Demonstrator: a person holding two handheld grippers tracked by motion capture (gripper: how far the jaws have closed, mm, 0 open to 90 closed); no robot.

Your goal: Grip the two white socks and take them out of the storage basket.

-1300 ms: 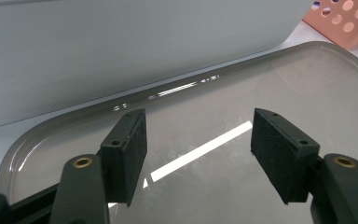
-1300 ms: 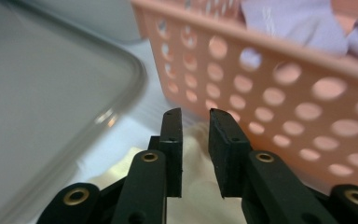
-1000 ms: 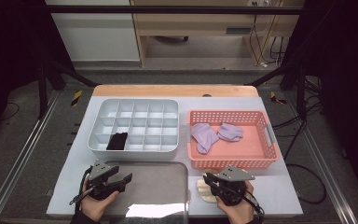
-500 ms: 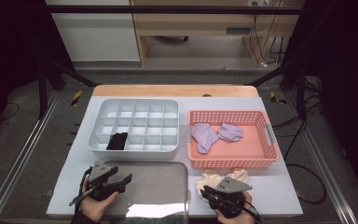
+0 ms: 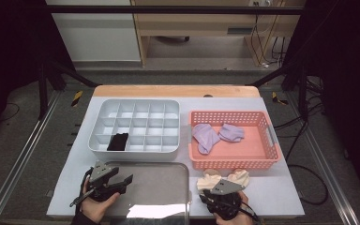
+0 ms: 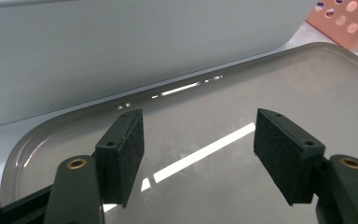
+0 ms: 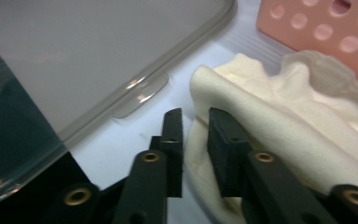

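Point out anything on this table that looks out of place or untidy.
The cream socks lie crumpled on the white table in front of the pink basket, not inside it like the purple socks. The right gripper sits at their edge. One black item occupies a single cell of the white divided tray. Nothing looks spilled or damaged.

White compartmented plastic organiser tray (image 5: 140, 125) set at table's left rear; pink perforated plastic basket (image 5: 234, 161) placed just beside it on right. Black folded item (image 5: 118, 141) kept in front-row compartment of organiser tray. Two lilac socks (image 5: 216, 135) laid inside basket. Clear grey plastic lid (image 5: 154, 190) laid flat before organiser tray. Cream knitted socks (image 5: 222, 178) placed before basket, right of lid. Left gripper (image 5: 122, 182) held over lid's left edge; right gripper (image 5: 214, 196) positioned at cream socks' near edge.
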